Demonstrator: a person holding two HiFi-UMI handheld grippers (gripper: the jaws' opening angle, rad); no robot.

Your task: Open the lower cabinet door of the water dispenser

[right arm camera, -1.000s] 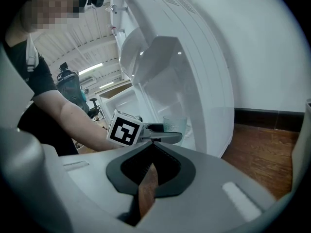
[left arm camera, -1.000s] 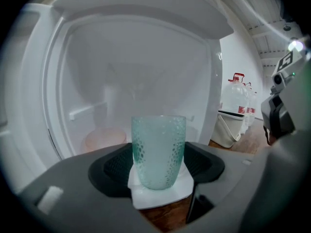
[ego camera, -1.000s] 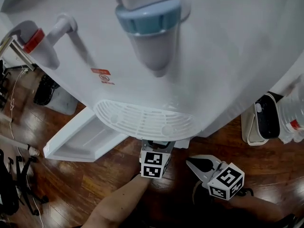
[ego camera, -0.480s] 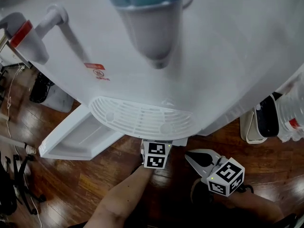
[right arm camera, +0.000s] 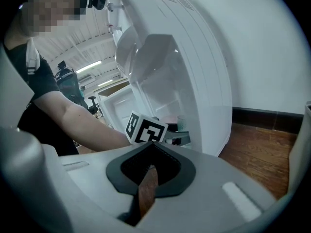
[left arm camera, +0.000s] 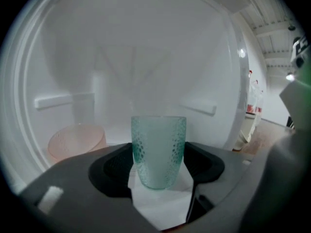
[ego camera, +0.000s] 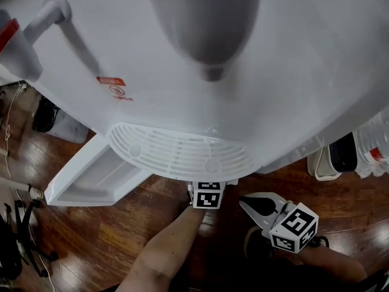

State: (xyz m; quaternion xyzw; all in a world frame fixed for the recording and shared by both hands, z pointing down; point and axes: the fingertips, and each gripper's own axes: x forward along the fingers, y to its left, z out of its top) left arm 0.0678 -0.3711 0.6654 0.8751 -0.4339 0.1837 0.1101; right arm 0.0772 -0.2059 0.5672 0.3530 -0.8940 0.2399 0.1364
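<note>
The white water dispenser (ego camera: 285, 72) fills the head view, and its lower cabinet door (ego camera: 91, 181) stands swung open to the left. My left gripper reaches into the cabinet under the drip tray (ego camera: 182, 154); only its marker cube (ego camera: 208, 196) shows there. In the left gripper view, the left gripper (left arm camera: 159, 154) is shut on a green dimpled cup (left arm camera: 159, 144) that stands upright on the white shelf. A pink bowl (left arm camera: 75, 141) sits to the cup's left. My right gripper (ego camera: 243, 201) hangs shut outside, right of the left one, holding nothing (right arm camera: 147, 174).
A white and black appliance (ego camera: 333, 157) and plastic bottles (ego camera: 372, 145) stand on the wooden floor (ego camera: 91, 236) to the right of the dispenser. A black bag (ego camera: 44, 114), cables and chair legs (ego camera: 12, 254) lie at the left.
My left gripper has moved forward, deeper into the cabinet under the drip tray. The head camera has leaned closer to the dispenser. The right gripper has barely shifted.
</note>
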